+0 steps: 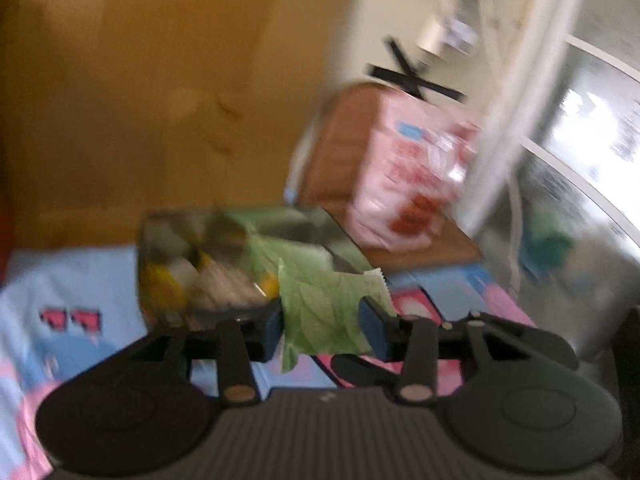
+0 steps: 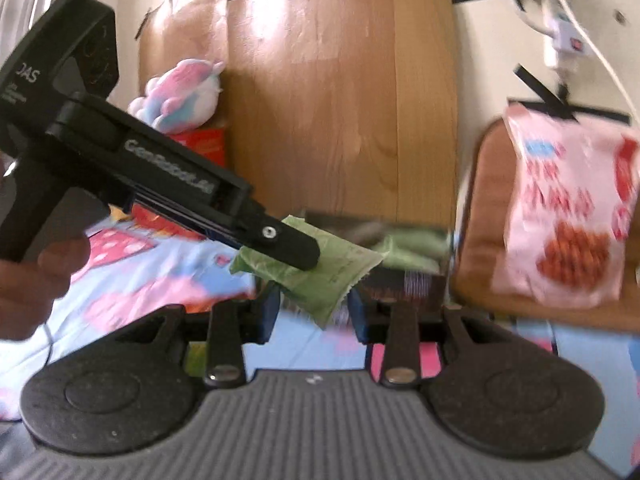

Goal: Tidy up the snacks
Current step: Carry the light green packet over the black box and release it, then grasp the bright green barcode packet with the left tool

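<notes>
Two tongs are seen clenched on green snack packets above a bed covered with a blue and pink cartoon sheet (image 1: pixel 72 280). In the left wrist view, the left tongs (image 1: pixel 320 328) are shown with a green packet (image 1: pixel 328 304) pressed between the blue pads. In the right wrist view, the right tongs (image 2: pixel 312 312) are shown gripping a second green packet (image 2: pixel 320 284), while the left tongs (image 2: pixel 296 252), held by a hand (image 2: pixel 36 276), are seen from the side crossing in front with their own green packet (image 2: pixel 252 264).

Just beyond both packets, a shallow dark tray (image 1: pixel 304 218) is seen on the sheet, near the bed's far edge by a wooden headboard (image 2: pixel 320 100); blurred snacks, some yellow, some green, are held in it. Beside the tray, towards the right, a pink snack bag (image 2: pixel 560 200) is stood on a brown chair seat (image 2: pixel 484 240). A pastel plush toy (image 2: pixel 184 92) is seen at the far left corner, against the headboard.
</notes>
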